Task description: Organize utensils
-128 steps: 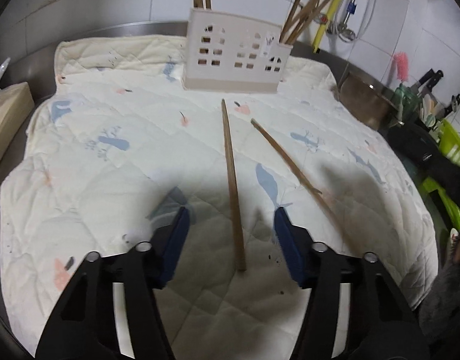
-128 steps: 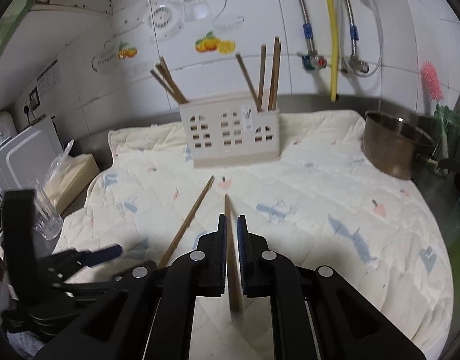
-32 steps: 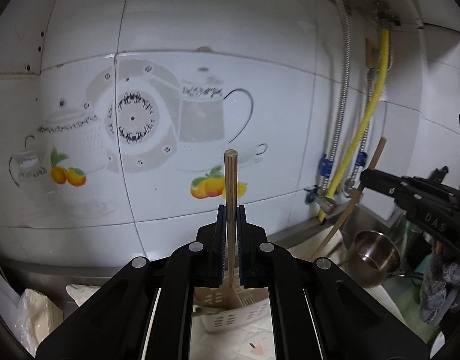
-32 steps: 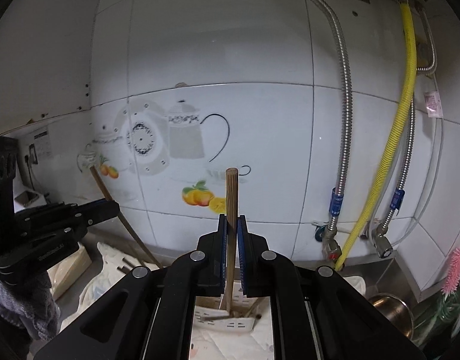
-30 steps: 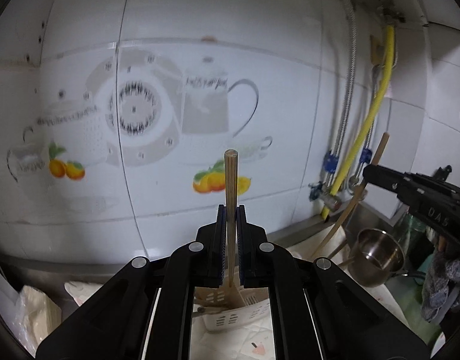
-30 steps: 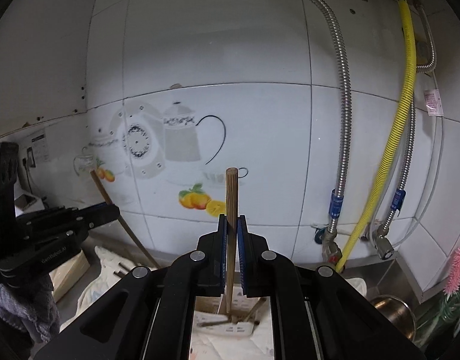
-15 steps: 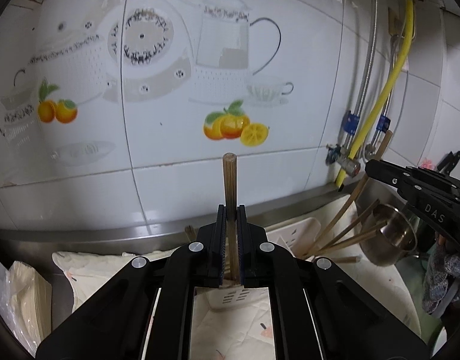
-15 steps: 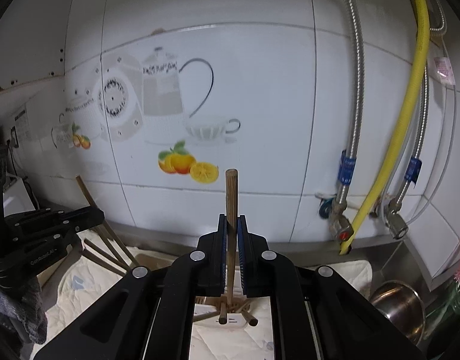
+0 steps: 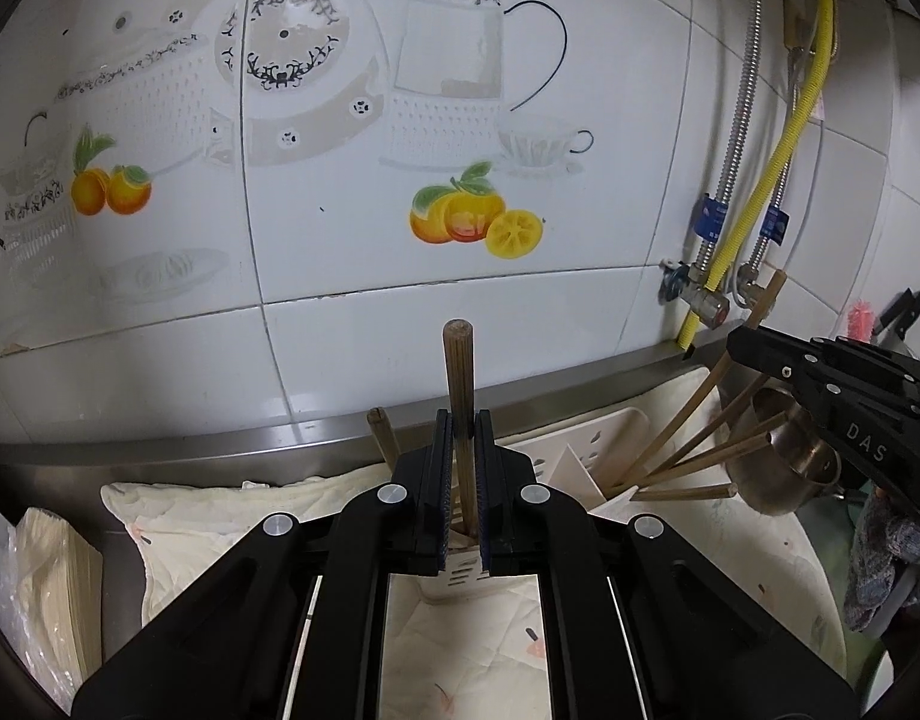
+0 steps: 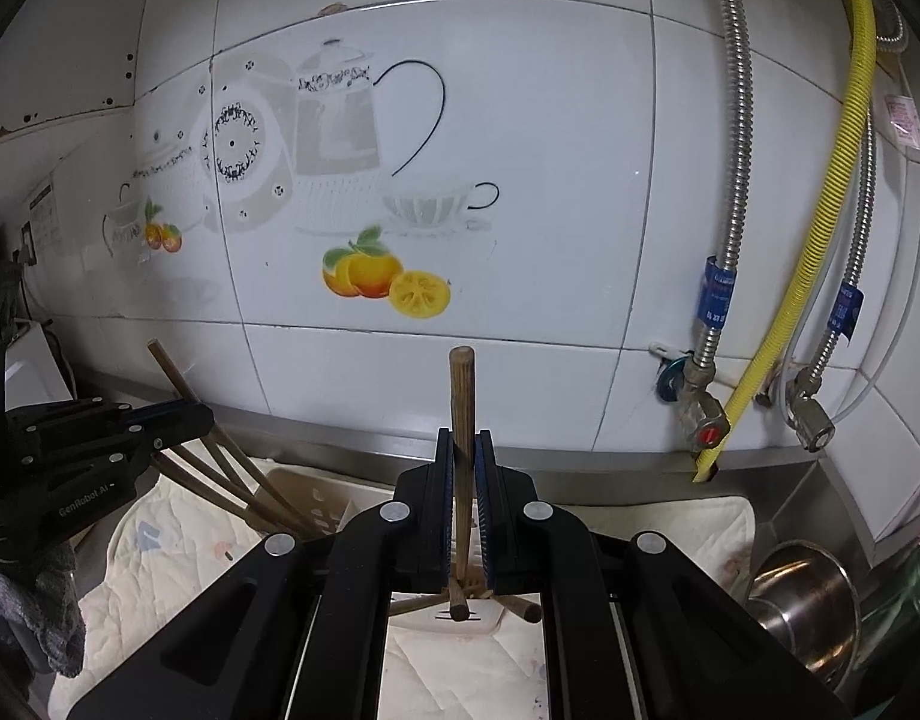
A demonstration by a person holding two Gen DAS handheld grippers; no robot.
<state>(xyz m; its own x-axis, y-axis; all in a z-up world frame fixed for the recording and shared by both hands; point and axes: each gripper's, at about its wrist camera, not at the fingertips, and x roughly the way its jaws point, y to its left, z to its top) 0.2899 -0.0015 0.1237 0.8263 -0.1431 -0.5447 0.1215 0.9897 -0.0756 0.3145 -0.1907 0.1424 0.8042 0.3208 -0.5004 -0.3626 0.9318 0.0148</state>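
Observation:
My left gripper (image 9: 463, 420) is shut on a brown wooden chopstick (image 9: 460, 384) that stands upright, its lower end down in the left part of the white slotted utensil holder (image 9: 586, 450). My right gripper (image 10: 463, 438) is shut on a second chopstick (image 10: 462, 396), upright over the holder's right part (image 10: 460, 615). Several other chopsticks (image 9: 700, 456) lean in the holder. Each gripper shows in the other's view: the right one (image 9: 820, 372) and the left one (image 10: 100, 438).
The holder stands on a cream quilted mat (image 10: 178, 546) against the tiled wall (image 9: 400, 240). A steel pot (image 10: 802, 600) sits to the right. Metal and yellow hoses (image 10: 844, 192) hang at the right. A bagged paper stack (image 9: 52, 588) lies at the left.
Both grippers have moved down and closer to the holder with their chopsticks. Earlier they took the two chopsticks from the mat and raised them upright.

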